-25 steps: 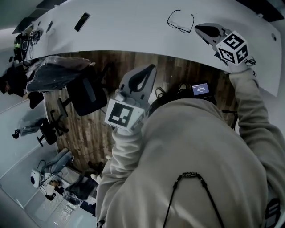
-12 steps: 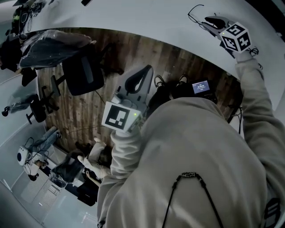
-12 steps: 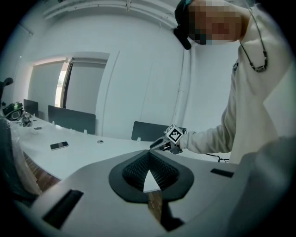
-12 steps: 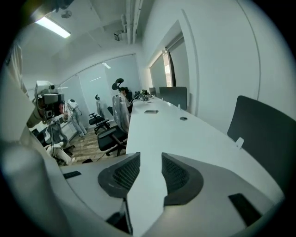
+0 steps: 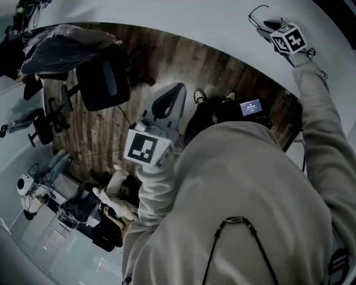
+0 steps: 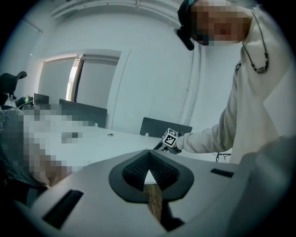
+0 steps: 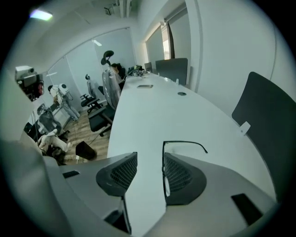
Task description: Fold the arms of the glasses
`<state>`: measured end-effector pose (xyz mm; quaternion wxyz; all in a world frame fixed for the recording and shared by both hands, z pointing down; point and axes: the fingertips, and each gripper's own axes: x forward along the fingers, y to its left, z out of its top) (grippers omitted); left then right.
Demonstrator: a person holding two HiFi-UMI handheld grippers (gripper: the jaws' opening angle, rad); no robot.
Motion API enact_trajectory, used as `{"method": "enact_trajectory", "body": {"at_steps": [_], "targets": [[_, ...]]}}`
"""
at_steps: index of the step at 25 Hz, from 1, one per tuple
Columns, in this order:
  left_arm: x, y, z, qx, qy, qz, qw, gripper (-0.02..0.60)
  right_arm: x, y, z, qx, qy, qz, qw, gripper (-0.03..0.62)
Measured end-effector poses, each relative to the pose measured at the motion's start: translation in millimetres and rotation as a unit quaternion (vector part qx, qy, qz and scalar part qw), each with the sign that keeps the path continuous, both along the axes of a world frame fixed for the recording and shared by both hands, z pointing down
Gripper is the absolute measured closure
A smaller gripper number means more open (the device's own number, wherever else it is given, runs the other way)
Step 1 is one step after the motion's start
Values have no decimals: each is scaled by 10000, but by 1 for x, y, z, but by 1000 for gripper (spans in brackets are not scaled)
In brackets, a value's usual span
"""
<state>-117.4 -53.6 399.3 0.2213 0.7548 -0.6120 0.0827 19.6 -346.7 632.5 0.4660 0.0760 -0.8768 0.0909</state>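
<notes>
The thin black-framed glasses (image 7: 184, 143) lie on the white table (image 7: 152, 115) with their arms unfolded. In the head view the glasses (image 5: 255, 13) show at the top right edge. My right gripper (image 7: 150, 165) reaches down over them, open, its jaws having just been opening. The front of the frame runs along the inner edge of the right-hand finger (image 7: 178, 173); no pad presses on it. In the head view the right gripper (image 5: 269, 25) sits just below the glasses. My left gripper (image 5: 168, 103) is held in front of my chest, over the floor and short of the table, shut and empty.
The long curved table (image 5: 183, 25) runs across the top of the head view. Below it are a wooden floor and black office chairs (image 5: 103, 83). A dark chair back (image 7: 266, 115) stands at the table's right side. A flat dark object (image 7: 144, 86) lies far down the table.
My right gripper has gone down to the glasses and its jaws have opened. The head view has tipped, so the table has slid up the picture. The left gripper has shifted slightly.
</notes>
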Motion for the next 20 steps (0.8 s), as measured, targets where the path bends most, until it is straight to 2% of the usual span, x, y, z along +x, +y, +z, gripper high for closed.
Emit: {"method": "enact_trajectory", "body": {"at_steps": [7,16,20], "targets": [[-10,11,13,-172,31,-59,9998,577,7,-8,67,-260,830,45,9962,427],[-19,24,16,-239,-152,-227,9993,577,-5,-24,79,572,1277,1,9902,427],[-26,25,16,-253,-137,-295,9992,577,-4,-31,81,758,1385,2,9875,427]]}}
